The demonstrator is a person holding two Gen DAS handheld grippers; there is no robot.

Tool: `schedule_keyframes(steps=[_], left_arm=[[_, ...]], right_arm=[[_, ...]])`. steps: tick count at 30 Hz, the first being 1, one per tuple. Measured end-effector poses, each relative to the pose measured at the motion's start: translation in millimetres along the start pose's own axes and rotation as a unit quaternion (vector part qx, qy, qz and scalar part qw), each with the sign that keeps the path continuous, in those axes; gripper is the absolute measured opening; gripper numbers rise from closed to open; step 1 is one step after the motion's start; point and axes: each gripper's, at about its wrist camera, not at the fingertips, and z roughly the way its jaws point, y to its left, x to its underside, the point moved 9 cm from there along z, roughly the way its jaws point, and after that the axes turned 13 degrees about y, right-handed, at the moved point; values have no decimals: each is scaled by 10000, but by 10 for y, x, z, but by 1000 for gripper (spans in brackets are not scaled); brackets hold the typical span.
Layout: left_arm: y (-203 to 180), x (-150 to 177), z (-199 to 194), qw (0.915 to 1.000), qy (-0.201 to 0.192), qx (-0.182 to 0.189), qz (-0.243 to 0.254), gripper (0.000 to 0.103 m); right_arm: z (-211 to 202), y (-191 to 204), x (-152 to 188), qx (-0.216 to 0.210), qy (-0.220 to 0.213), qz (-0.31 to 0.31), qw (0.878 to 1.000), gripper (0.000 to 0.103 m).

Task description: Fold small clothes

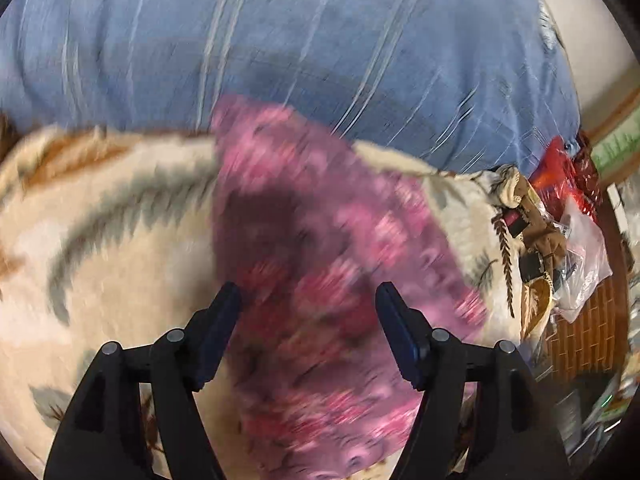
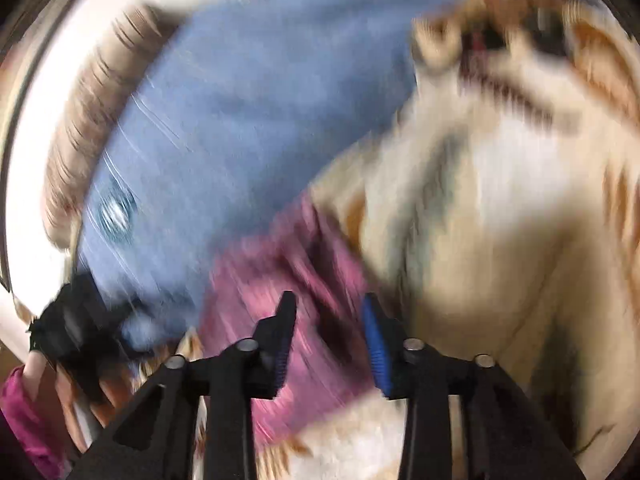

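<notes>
A small pink floral garment (image 1: 320, 264) lies on a cream blanket with a leaf print (image 1: 112, 240). In the left wrist view it runs from the middle down past the fingers. My left gripper (image 1: 308, 300) is open and empty, hovering over the garment's lower part. In the right wrist view, badly blurred, the same garment (image 2: 288, 272) shows as a pink patch. My right gripper (image 2: 330, 306) is open and empty above it. The left gripper (image 2: 76, 328) appears there at the far left, held in a hand.
A blue striped bedcover (image 1: 300, 48) lies behind the blanket. At the right edge of the bed sit a brown bag (image 1: 536, 232), clear plastic bags (image 1: 584, 264) and a red bag (image 1: 568, 172). A cream wall (image 2: 36, 160) borders the bed.
</notes>
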Motion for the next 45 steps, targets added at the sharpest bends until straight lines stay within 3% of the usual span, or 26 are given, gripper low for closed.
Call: schedule_keyframes(steps=[2, 4, 9, 10, 11, 12, 15, 17, 19, 21, 22, 23, 26, 27, 29, 31, 32, 34, 36, 38, 39, 40, 42, 43, 45], left_arm=[[67, 104, 63, 10000, 6, 57, -21, 69], [74, 164, 49, 9999, -109, 26, 75, 69], [77, 192, -61, 9994, -167, 300, 84, 69], [77, 191, -70, 9993, -175, 330, 93, 69], [87, 197, -102, 9990, -203, 373, 117, 69], [85, 196, -122, 9989, -240, 375, 147, 69], [118, 184, -100, 9990, -365, 160, 198, 69], [144, 174, 12, 9992, -353, 13, 178, 70], [170, 181, 194, 9998, -203, 22, 21, 71], [207, 194, 283, 9998, -124, 98, -99, 75], [222, 203, 271, 9998, -134, 133, -115, 75], [231, 222, 230, 9998, -140, 133, -86, 75], [253, 316, 6, 9991, -365, -113, 178, 74], [231, 375, -67, 9984, -449, -160, 292, 74], [177, 459, -116, 9976, -534, -103, 418, 74], [119, 554, -35, 9972, -522, -158, 502, 74], [88, 603, 51, 9971, -447, -253, 566, 74], [20, 688, 258, 9960, -225, -515, 699, 74], [33, 764, 329, 9930, -288, -806, 811, 74], [12, 795, 308, 9915, -252, -940, 864, 74], [7, 817, 278, 9921, -213, -894, 850, 74], [9, 839, 229, 9928, -234, -824, 842, 74], [44, 869, 175, 9921, -298, -905, 811, 74], [53, 868, 184, 9921, -290, -937, 787, 74], [76, 894, 226, 9934, -214, -901, 680, 74]], right_arm=[[117, 204, -237, -324, 124, -288, 9990, 52], [465, 365, -402, -566, 731, -553, 9942, 58], [1485, 292, -426, -62, 2166, -420, 9753, 58], [1616, 229, -350, 152, 2414, -419, 9694, 53], [1661, 221, -301, 210, 2512, -441, 9667, 26], [1700, 267, -309, 179, 2503, -619, 9660, 5], [1511, 533, -559, 17, 1749, -1245, 9767, 4], [1451, 587, -702, 21, 1464, -1245, 9813, 4], [1620, 473, -761, 330, 1602, -1185, 9794, 4], [1904, 192, -663, 1085, 2056, -1217, 9650, 5], [1980, 56, -596, 1216, 2291, -1127, 9592, 6], [1958, 38, -599, 1079, 2313, -1037, 9613, 6], [1566, 19, -712, 237, 1946, -547, 9791, 16], [1413, 20, -713, -153, 1929, -422, 9802, 20], [1220, 4, -656, -558, 1939, -347, 9788, 47], [1190, -27, -458, -596, 2164, -450, 9734, 52], [1251, 7, -353, -484, 2302, -565, 9703, 44], [1277, 2, -249, 160, 2314, -1155, 9659, 8], [1216, -81, -303, 482, 1900, -1318, 9717, 7], [1300, -300, -282, 1251, 1972, -1353, 9629, 7], [1290, -403, -248, 1281, 2102, -1190, 9619, 7], [1179, -438, -234, 847, 2090, -862, 9704, 13], [910, -475, -213, 120, 1968, -456, 9793, 14], [760, -471, -164, -231, 1910, -342, 9807, 19], [593, -483, -49, -509, 1814, -289, 9817, 37]])
